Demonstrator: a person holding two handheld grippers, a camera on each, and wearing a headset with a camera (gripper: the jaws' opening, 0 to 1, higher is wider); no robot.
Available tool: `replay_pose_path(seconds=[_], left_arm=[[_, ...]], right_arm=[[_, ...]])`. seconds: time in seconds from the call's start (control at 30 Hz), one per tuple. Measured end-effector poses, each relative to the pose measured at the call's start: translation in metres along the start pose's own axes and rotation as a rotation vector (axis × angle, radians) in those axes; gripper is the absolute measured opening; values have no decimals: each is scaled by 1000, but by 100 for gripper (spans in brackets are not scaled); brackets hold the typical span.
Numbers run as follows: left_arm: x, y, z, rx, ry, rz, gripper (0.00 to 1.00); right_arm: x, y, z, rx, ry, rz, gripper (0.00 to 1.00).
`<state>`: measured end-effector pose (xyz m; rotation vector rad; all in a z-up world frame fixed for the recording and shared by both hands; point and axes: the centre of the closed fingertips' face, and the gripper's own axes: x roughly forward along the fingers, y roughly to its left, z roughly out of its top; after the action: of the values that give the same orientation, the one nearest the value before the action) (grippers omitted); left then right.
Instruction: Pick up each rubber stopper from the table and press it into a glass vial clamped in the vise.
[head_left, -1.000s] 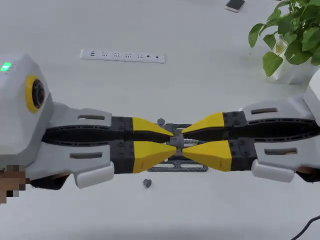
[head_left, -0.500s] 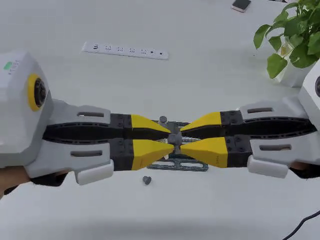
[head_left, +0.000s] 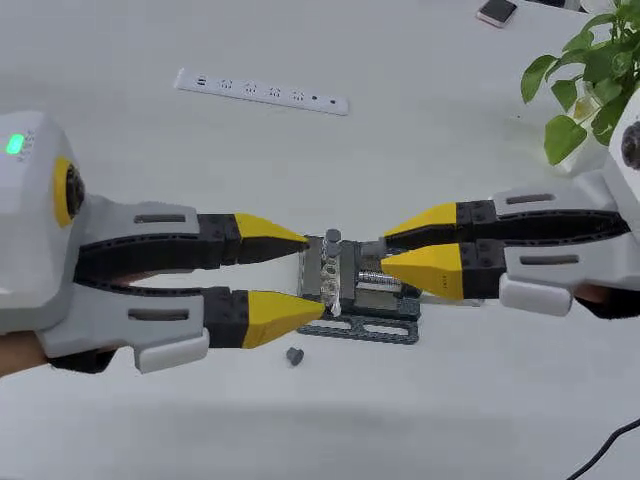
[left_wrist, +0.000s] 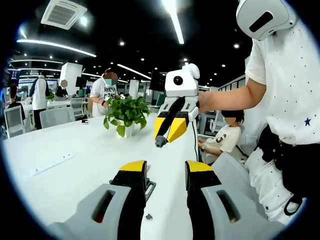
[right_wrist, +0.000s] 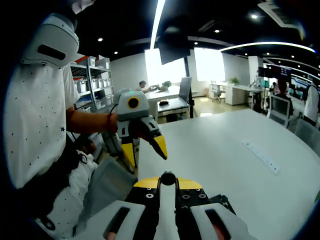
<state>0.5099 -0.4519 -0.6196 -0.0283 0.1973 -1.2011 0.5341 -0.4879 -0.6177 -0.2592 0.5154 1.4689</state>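
in the head view our left gripper (head_left: 313, 273) comes in from the left with its yellow fingers spread wide apart and nothing between them. the tips lie just beside the left side of the vise (head_left: 372, 328). the left gripper view agrees: there is a bare gap between its two jaws. our right gripper (head_left: 384, 249) reaches in from the right, level with the vise, its fingers pinched nearly together. in the right gripper view a small dark held stopper (right_wrist: 167, 177) sits gripped at the very tips of those jaws, and the left gripper view shows the same dark piece at the right gripper's tip. the vise stands on the white table (head_left: 150, 180) between the two grippers. a clear glass vial (head_left: 334, 290) is clamped in it, and a grey seated stopper (head_left: 333, 236) caps the vial's far end. we cannot tell how deep it sits. a loose stopper (head_left: 294, 355) lies on the table just in front of the vise, apart from both grippers. a white power strip (head_left: 262, 91) lies well beyond, and a potted plant (head_left: 590, 70) stands at the far right.
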Motion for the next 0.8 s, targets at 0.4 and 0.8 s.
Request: replay_pose_path(seconds=[0.4, 0.8], left_arm=[[-3, 18, -30, 22, 78, 79, 55], [0, 32, -58, 29, 140, 98, 70]], right_arm=[[19, -44, -26, -6, 223, -44, 5], [46, -77, -60, -97, 508, -37, 5]])
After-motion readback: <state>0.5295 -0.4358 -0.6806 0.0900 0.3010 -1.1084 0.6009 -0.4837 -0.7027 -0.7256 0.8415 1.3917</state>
